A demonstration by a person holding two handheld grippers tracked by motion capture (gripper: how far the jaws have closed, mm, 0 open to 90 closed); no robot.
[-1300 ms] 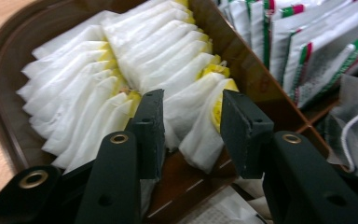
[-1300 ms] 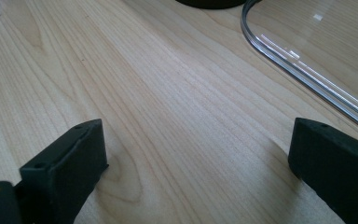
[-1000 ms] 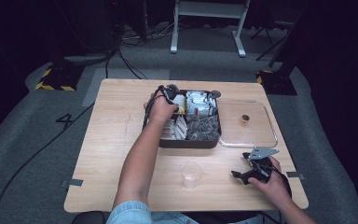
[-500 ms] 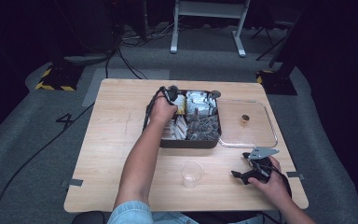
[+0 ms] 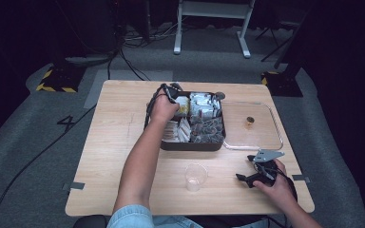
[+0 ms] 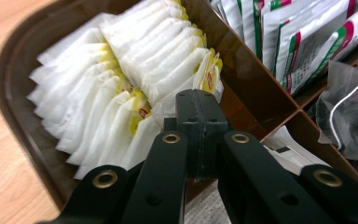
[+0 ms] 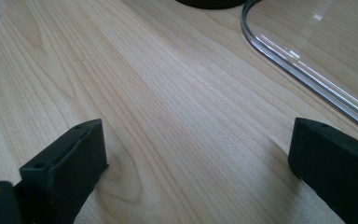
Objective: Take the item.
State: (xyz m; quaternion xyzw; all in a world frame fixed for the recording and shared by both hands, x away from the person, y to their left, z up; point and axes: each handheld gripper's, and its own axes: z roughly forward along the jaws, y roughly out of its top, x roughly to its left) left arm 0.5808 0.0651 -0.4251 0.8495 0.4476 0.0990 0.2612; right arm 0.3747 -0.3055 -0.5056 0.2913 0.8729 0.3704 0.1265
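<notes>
A dark brown divided tray [image 5: 190, 147] stands mid-table, and my left gripper [image 5: 173, 92] reaches into its far left compartment. Up close, that left gripper [image 6: 200, 100] has its jaws pressed together just above a row of white tea bags [image 6: 98, 93] with yellow tags. Whether a bag is pinched at the tips is hidden. My right gripper [image 5: 247, 178] rests on the table near the front right. In its own view, the right gripper [image 7: 196, 149] stands wide open over bare wood with nothing between its fingers.
A clear plastic cup [image 5: 196, 176] stands in front of the tray. A transparent lid [image 5: 261, 142] lies right of the tray, with its rim [image 7: 298, 60] close to my right gripper. Green-and-white sachets [image 6: 298, 42] and clear packets [image 6: 349, 112] fill neighbouring compartments.
</notes>
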